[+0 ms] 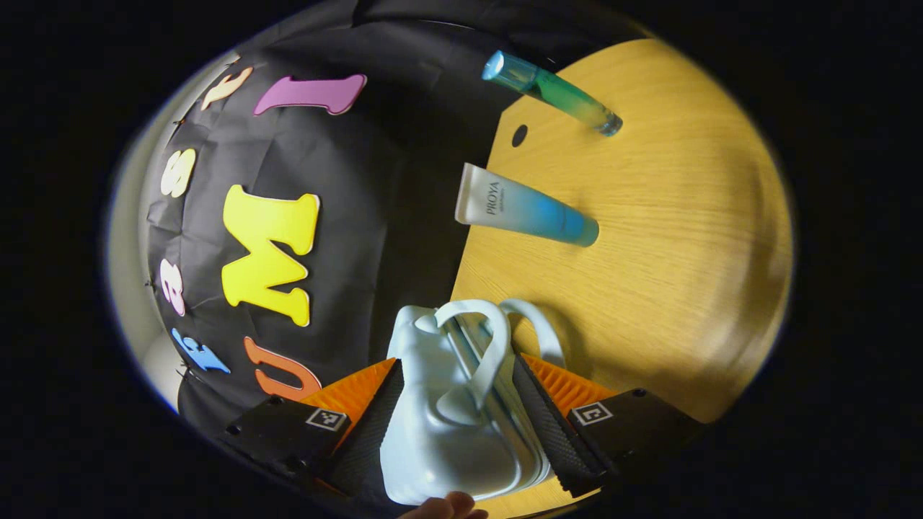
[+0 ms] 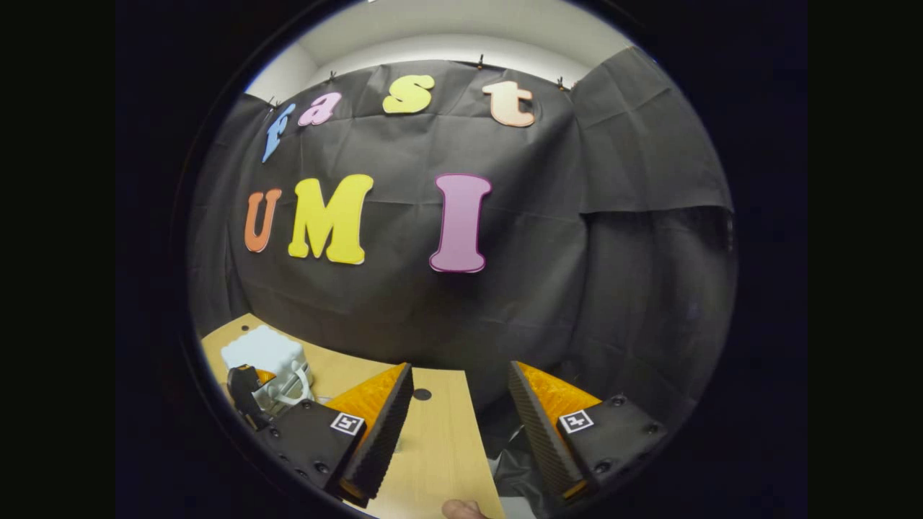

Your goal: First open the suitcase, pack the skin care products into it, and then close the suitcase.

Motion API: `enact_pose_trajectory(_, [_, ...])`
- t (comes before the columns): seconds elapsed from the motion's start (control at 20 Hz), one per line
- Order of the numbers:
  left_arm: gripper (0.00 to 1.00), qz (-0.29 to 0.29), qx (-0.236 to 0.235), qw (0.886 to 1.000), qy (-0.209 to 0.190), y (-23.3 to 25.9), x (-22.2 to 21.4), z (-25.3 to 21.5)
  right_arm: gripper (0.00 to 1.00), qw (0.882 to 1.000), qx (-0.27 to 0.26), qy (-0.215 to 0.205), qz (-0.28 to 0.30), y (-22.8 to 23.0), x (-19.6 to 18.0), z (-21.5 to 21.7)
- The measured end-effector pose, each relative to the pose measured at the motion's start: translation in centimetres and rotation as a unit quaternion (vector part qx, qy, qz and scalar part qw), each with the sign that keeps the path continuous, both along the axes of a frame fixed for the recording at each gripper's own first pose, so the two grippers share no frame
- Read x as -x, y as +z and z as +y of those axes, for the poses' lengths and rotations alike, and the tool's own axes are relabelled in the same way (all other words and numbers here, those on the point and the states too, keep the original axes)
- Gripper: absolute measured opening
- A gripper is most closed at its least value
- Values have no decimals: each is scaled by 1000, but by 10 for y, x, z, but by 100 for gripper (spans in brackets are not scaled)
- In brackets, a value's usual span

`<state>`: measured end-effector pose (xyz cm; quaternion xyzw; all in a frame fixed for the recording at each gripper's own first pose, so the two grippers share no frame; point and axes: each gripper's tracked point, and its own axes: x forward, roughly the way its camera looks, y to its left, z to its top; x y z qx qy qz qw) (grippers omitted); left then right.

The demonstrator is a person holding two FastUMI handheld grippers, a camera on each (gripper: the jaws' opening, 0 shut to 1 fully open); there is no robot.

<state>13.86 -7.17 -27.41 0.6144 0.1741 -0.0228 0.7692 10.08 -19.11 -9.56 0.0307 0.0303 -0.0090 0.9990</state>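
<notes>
The left claw grips the shut suitcase. The right claw is spread wide, holding nothing. 2 tubes wait on the surface, not packed yet.

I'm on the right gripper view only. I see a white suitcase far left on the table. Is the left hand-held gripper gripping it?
Observer: Yes. The left hand-held gripper has a finger pressed on each side of the suitcase.
Operator: Is it open yet?
Observer: No, it looks closed, with its two handles sticking up.
Operator: Where are the products?
Observer: Two lie on the table beyond the suitcase: a white-and-blue tube nearer, and a green bottle farther.
</notes>
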Motion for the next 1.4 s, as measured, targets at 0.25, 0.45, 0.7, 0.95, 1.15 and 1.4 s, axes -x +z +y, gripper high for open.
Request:
enact_pose_trajectory(0.25, [75, 13, -46, 999, 22, -12, -15, 6, 80, 1000, 12, 23, 4, -11, -8, -5])
enact_pose_trajectory(0.45, [47, 30, -68, 997, 15, -16, -19, -2, 80, 999, 11, 34, 10, -15, -7, -3])
enact_pose_trajectory(0.7, [19, 62, -78, 995, 17, -21, -20, -2, 80, 999, 25, 36, 12, -11, 0, 7])
enact_pose_trajectory(0.95, [8, 51, -20, 998, 4, -11, -19, -7, 79, 999, 30, 15, 12, 3, 10, 25])
enact_pose_trajectory(1.15, [3, 31, 98, 995, 9, 19, -19, 0, 80, 1000, 27, -6, 9, 20, 24, 47])
enact_pose_trajectory(1.4, [3, 11, 206, 978, 5, 67, -9, 13, 80, 999, 33, -32, 0, 43, 37, 83])
